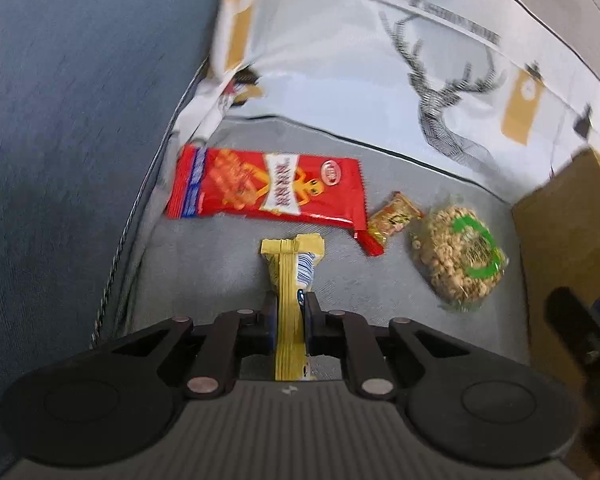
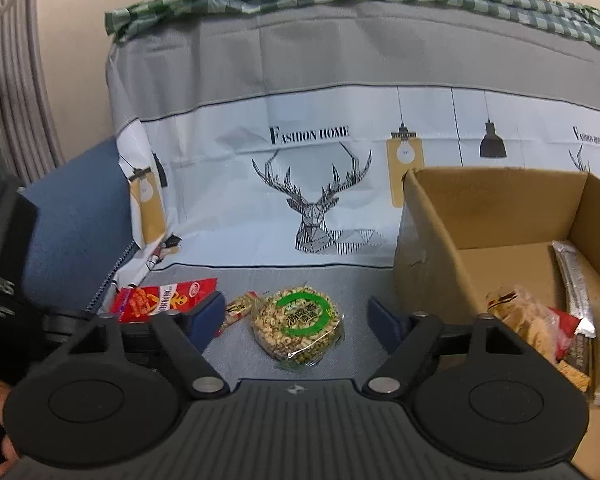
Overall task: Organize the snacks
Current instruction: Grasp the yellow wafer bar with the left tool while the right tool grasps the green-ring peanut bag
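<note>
**Left claw pinched on the yellow bar, right claw wide open over the rice cake**

Closest in, the left gripper has its jaws pinched tight on a yellow snack bar, gripping it by its narrow edge with most of the wrapper sticking out forward. The right gripper has its jaws spread wide with nothing in them, lined up on the round puffed-grain cake in clear wrap with a green ring label, which lies flat on the grey tablecloth.

A bit further out sits a small orange snack packet, touching the corner of the long red snack bag. Off to the right is the cardboard box, already holding a few snacks, including a silver stick pack.

Risks from here: that thin edge grip looks sketchy, so the bar could swivel or slip on the way to the box. The grain cake is wide and crumbly-looking, so a hard squeeze might crack it, and the left pad could snag the orange packet just beside it.
</note>
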Demonstrator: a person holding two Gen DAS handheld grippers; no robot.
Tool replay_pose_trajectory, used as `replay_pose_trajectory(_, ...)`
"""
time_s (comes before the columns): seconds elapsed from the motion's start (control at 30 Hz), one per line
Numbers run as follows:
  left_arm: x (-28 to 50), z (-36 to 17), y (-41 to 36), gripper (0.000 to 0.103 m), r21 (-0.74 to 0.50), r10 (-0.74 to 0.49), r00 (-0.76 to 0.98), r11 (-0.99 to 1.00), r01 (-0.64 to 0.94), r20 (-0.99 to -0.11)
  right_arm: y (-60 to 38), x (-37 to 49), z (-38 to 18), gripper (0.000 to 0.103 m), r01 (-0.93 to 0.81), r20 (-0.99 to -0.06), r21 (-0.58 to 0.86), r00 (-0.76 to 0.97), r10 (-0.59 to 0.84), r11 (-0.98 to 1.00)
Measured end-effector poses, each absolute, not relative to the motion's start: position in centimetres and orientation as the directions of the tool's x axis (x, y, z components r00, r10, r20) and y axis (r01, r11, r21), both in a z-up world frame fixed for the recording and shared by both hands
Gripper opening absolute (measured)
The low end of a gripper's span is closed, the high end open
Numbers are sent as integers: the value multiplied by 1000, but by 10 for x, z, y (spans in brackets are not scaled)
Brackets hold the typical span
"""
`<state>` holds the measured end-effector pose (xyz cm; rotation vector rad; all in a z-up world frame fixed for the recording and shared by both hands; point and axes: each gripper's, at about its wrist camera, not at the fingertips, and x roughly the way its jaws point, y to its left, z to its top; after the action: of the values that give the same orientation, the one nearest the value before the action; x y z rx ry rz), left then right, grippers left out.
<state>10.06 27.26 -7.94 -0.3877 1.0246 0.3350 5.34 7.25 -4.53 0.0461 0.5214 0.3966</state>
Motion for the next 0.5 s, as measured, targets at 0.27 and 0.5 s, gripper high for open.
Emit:
replay_pose_trajectory(0.27, 96, -82, 286, 13, -243, 42, 474, 818, -522, -879, 94, 89, -78, 91, -296, -543, 118, 780, 311, 948)
replay_pose_trajectory(0.5, 97, -84, 286, 13, -254, 23, 467, 814, -522, -884, 113, 131, -108, 93, -288, -590, 90, 756, 284, 953)
